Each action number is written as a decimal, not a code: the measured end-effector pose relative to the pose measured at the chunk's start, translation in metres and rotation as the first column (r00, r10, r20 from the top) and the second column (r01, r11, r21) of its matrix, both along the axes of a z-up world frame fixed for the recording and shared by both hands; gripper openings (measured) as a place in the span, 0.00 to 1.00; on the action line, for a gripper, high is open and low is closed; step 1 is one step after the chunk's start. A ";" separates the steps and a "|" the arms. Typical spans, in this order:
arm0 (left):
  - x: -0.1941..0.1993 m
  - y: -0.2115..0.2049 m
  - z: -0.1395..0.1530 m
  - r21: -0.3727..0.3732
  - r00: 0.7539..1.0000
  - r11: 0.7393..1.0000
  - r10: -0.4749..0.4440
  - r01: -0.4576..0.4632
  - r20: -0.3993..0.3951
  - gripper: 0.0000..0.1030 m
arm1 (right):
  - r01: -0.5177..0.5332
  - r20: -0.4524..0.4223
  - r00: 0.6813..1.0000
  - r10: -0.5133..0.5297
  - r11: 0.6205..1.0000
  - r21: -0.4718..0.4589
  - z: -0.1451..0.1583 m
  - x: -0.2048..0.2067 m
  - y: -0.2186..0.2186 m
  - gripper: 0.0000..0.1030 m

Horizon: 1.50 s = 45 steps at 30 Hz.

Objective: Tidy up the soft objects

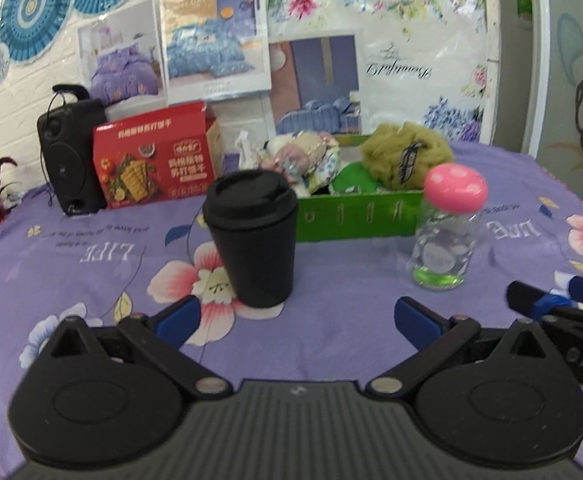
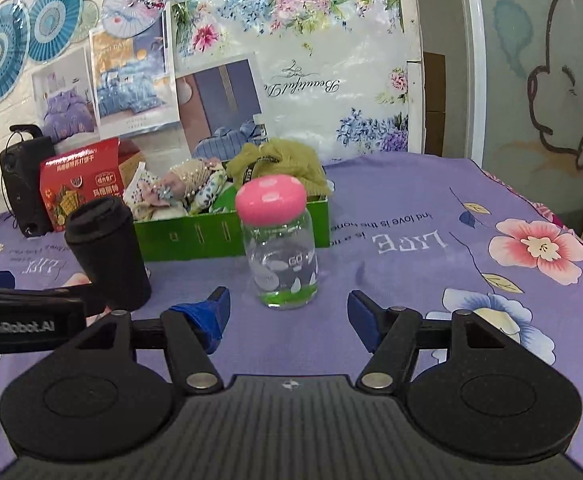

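Soft items fill a green box (image 1: 355, 216) at the back of the purple floral cloth (image 1: 331, 320): an olive mesh puff (image 1: 407, 152) at the box's right end, a bundle of floral fabric (image 1: 311, 156) at its left. The box lies with its long side running left to right, parallel to the wall; the puff is a rounded lump with no clear long axis, and its dark strap hangs down its front. In front of the box stand a black lidded cup (image 1: 251, 240), upright, and a clear jar (image 2: 279, 252) with a pink cap, also upright, the two well apart. A red carton (image 1: 155, 164) and a black speaker (image 1: 67, 152) sit to the box's left against the wall. Left gripper (image 1: 295, 320) hovers low over the cloth with its jaws spread wide and nothing between them, the cup just beyond its left finger. Right gripper (image 2: 287, 316) has its jaws partly apart and empty, the jar standing just beyond the fingertips.
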<state>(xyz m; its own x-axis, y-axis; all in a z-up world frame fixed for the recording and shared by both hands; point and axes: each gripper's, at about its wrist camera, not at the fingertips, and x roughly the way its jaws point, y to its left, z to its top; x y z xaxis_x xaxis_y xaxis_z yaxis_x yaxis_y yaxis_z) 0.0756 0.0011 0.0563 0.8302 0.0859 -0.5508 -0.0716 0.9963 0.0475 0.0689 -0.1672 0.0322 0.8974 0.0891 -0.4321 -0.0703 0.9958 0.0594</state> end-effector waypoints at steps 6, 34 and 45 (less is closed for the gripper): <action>0.006 0.010 -0.012 0.001 0.998 1.000 0.031 -0.031 -0.048 1.00 | -0.014 -0.017 1.000 0.015 1.000 0.003 -0.003 -0.002 0.000 0.49; -0.012 -0.001 -0.015 0.008 0.991 1.000 0.007 -0.006 -0.131 1.00 | -0.020 -0.110 0.994 0.020 1.000 0.007 -0.011 -0.014 -0.009 0.50; -0.012 0.000 -0.016 0.010 0.990 1.000 0.003 -0.002 -0.142 1.00 | -0.040 -0.104 0.994 0.040 0.999 0.001 -0.010 -0.016 -0.004 0.51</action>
<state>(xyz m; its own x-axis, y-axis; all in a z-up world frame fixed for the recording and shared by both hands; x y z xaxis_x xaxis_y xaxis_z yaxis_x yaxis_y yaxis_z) 0.0634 0.0010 0.0406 0.7437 0.0937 -0.6619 -0.0658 0.9956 0.0670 0.0530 -0.1714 0.0220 0.8431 0.1237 -0.5233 -0.1035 0.9923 0.0677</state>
